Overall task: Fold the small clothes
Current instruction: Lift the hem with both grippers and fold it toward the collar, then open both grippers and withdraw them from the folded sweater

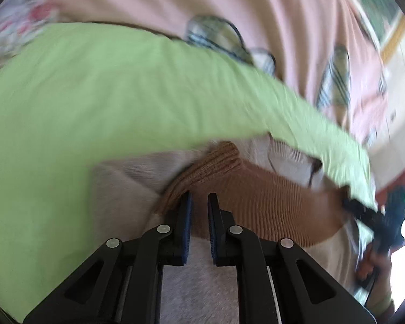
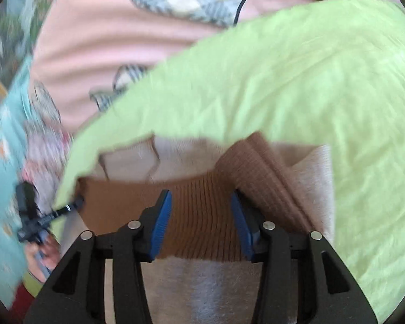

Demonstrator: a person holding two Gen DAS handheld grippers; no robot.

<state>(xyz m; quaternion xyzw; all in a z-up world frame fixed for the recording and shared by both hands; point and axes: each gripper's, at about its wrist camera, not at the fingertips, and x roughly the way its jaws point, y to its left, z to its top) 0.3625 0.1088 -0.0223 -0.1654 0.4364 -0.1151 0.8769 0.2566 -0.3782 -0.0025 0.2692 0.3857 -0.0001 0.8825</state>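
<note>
In my left wrist view, a lime-green cloth (image 1: 100,102) fills the left and middle of the frame and runs in a band down to the lower right. Bottom centre, my left tongs (image 1: 199,202) stand narrow, with only a slim gap between the blue pads (image 1: 186,224); nothing is caught between them. Their tips sit over the edge of a ribbed brown knit (image 1: 259,202), which lies on a pale cream garment (image 1: 199,267). Above all this spreads a pink bedcover (image 1: 270,8) with checked motifs. At the lower right edge my other tongs show as a dark blur.

In my right wrist view, my left tongs (image 2: 73,206) appear small at the middle left, against the green cloth's corner (image 2: 75,172); whether they touch it I cannot tell. Bottom centre, my right tongs (image 2: 201,202) stand about half wide, empty, with the ribbed brown knit (image 2: 199,216) showing between the pads. The green cloth (image 2: 297,86) drapes across the right half.
</note>
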